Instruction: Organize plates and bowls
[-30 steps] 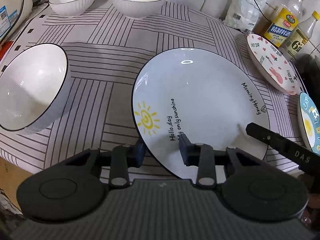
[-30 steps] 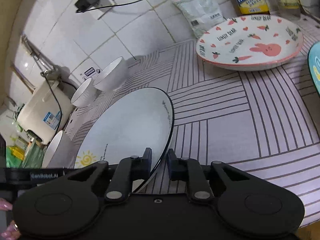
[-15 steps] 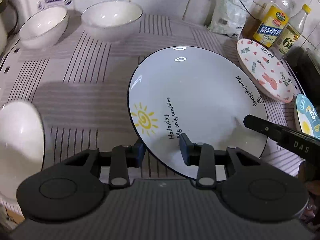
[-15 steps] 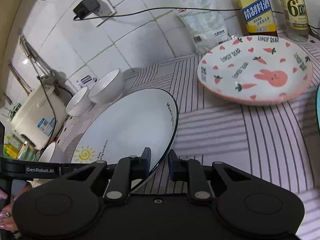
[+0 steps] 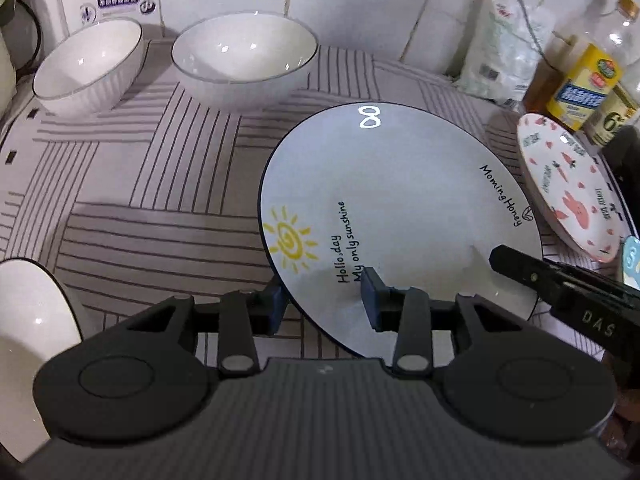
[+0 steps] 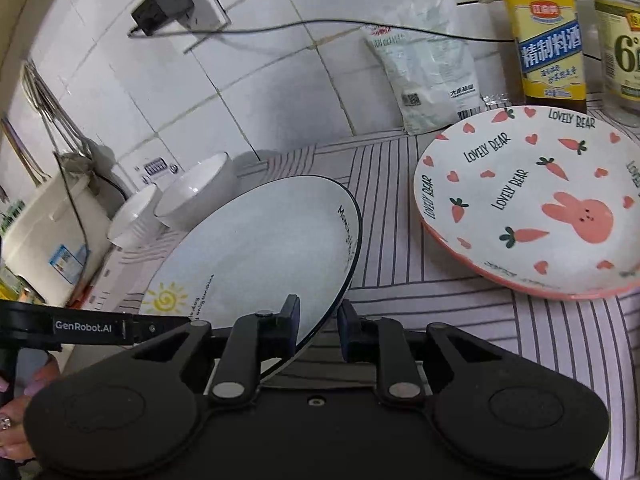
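A large white sun plate (image 5: pixel 404 216) with a dark rim is held tilted above the striped counter. My left gripper (image 5: pixel 324 300) is shut on its near-left rim. My right gripper (image 6: pixel 318 322) is shut on its opposite rim, and the plate shows in the right wrist view (image 6: pixel 256 248) too. A pink rabbit plate (image 6: pixel 532 204) lies to the right, also in the left wrist view (image 5: pixel 568 184). Two white bowls (image 5: pixel 244 60) (image 5: pixel 90 64) stand at the back by the wall. A third white bowl (image 5: pixel 28 332) sits at the near left.
Sauce bottles (image 6: pixel 548 36) and a white bag (image 6: pixel 428 64) stand against the tiled wall behind the rabbit plate. A blue plate edge (image 5: pixel 632 260) shows at the far right. A white cooker (image 6: pixel 44 236) stands at the far left. A cable runs along the wall.
Both grippers have carried the sun plate up and toward the back of the counter. The back bowls and rabbit plate loom closer; the near-left bowl has slid down the left view.
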A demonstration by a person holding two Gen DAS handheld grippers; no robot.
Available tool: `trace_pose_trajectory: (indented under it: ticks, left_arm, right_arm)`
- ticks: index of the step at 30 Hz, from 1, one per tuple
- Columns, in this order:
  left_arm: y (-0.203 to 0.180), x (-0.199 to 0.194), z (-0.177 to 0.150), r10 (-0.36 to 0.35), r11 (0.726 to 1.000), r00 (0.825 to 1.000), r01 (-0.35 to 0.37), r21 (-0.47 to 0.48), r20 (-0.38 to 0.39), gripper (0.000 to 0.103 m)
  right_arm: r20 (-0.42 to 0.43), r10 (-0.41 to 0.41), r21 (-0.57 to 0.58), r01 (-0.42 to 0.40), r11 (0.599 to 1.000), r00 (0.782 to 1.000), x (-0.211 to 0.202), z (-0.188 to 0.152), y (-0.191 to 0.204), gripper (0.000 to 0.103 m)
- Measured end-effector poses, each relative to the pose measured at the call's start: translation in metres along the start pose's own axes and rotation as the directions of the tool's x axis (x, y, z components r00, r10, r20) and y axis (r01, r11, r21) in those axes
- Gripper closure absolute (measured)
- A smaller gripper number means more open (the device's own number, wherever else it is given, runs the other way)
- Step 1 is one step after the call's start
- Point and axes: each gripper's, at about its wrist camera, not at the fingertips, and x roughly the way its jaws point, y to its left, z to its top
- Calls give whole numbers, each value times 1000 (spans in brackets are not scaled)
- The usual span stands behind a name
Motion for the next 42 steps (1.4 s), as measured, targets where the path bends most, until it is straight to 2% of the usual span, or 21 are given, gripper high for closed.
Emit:
trace_pose_trajectory:
  ticks: [5,9,12,14,17,20,23,27,34,39,42]
  left_arm:
    - [-5,4,-1,30,999,1000,-30,-10,-8,66]
    - [-8,4,1,44,999,998,-45,-11,-38,62]
    - [-12,2,-1,43,999,997,-43,-9,-68,57]
    - [-14,-2,-4,46,999,995,-47,-8,-85,51]
    - [-19,-13,-10,77,997,993,-77,7,-92,46]
    - [-27,-27,-15,96,995,992,-95,22,-80,43]
    - [-36,-45,-18,62,998,997,-61,36,-38,38]
    - [-52,-62,-21,58,995,998,-58,81,-3,35]
    - [-84,-77,-22,11,988,1000,-10,154,-7,32]
    - [-108,-81,-23,-10,978,1000,4,208,29,28]
    - [-120,-78,-23,-35,974,999,30,225,19,27]
  right_arm:
    - [-35,-74,-111,70,991,997,12,-2,12,75]
    - [-46,-67,-65,64,996,997,10,0,8,74]
    - [-63,-93,-105,86,991,994,6,-1,17,72]
    - [-71,-102,-141,91,986,992,-1,-3,23,58]
    - [-41,-118,-188,109,976,992,-24,-9,28,42]
    - [-8,-125,-177,121,977,992,-50,-12,24,37]
    - [29,-151,-149,154,977,988,-76,-11,15,34]
    - [86,-208,-138,218,966,974,-105,-8,5,33]
    - [146,-230,-203,256,945,962,-155,-4,4,33]
    - [234,-282,-234,335,913,930,-171,1,4,31]
    - [254,-264,-219,321,921,930,-172,0,-6,31]
